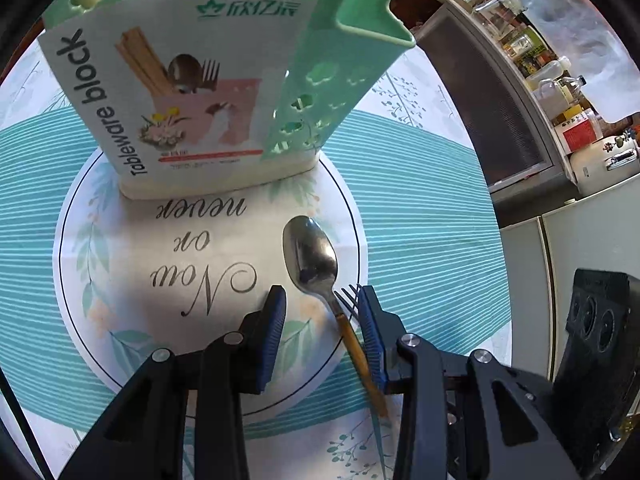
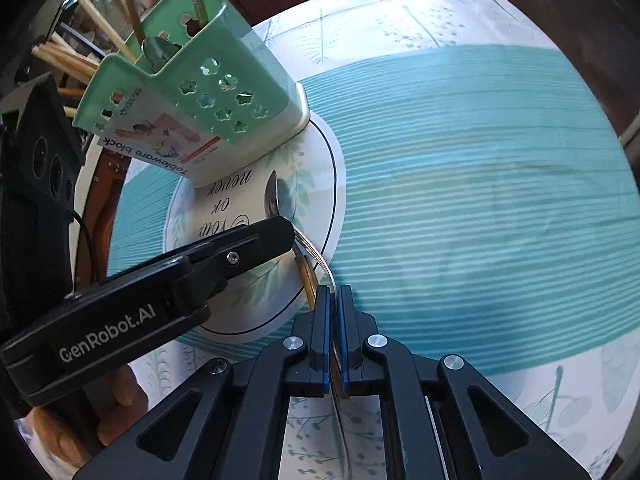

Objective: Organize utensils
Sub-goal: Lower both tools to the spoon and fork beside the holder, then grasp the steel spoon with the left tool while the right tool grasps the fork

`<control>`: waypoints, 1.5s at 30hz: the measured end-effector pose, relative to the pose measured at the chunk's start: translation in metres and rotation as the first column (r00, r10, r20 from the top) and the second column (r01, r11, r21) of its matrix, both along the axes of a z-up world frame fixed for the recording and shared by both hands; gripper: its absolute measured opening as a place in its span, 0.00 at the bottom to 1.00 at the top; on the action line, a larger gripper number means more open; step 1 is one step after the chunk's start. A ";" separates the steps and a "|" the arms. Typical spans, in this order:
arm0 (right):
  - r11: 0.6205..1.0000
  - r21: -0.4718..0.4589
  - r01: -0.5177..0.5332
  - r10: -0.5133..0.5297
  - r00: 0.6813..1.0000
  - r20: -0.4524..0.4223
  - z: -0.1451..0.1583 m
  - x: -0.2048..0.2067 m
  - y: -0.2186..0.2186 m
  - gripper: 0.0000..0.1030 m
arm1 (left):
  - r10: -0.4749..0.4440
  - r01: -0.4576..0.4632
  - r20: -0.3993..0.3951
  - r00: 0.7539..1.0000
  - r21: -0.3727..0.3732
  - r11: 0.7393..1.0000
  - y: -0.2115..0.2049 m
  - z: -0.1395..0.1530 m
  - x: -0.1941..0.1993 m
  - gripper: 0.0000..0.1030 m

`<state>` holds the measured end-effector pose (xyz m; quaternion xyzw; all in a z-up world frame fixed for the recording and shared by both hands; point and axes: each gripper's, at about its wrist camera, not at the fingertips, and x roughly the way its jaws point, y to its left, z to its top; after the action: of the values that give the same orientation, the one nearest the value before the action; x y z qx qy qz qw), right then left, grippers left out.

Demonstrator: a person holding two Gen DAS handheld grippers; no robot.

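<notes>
A steel spoon point(image 1: 312, 256) with a gold handle lies on a round white mat point(image 1: 120, 280); it also shows in the right wrist view point(image 2: 273, 200). My left gripper point(image 1: 324, 308) is open, its fingers on either side of the spoon's neck; a fork point(image 1: 347, 298) peeks beside the right finger. A green tableware holder point(image 1: 224, 80) with a paper label stands on the mat's far side, holding chopsticks and utensils point(image 2: 160, 46). My right gripper point(image 2: 334, 300) is shut on a thin metal utensil handle point(image 2: 310, 246) at the mat's edge.
The table has a teal striped cloth point(image 2: 480, 160). In the left wrist view, a counter with bottles and jars point(image 1: 552, 80) stands at the far right. My left gripper's body point(image 2: 140, 300) crosses the right wrist view.
</notes>
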<state>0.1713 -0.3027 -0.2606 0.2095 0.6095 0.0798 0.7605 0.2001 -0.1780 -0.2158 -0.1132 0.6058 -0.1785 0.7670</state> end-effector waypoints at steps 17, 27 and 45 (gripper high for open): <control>0.979 0.077 0.188 -0.187 0.982 -0.025 -0.002 -0.021 -0.040 0.03 | 0.031 -0.023 -0.045 0.999 0.165 0.986 -0.019 -0.003 0.010 0.34; 0.984 0.086 0.156 -0.155 0.988 -0.025 -0.005 -0.017 -0.052 0.03 | 0.026 -0.014 -0.087 0.996 0.138 0.990 -0.012 -0.006 0.016 0.03; 0.985 0.107 0.134 -0.133 0.991 -0.014 -0.002 -0.028 -0.050 0.03 | -0.154 0.122 0.125 0.980 0.228 0.966 -0.026 0.019 -0.010 0.27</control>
<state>0.1437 -0.3531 -0.2628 0.2907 0.5914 0.0606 0.7497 0.1898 -0.2037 -0.1968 0.0276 0.5723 -0.1711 0.8015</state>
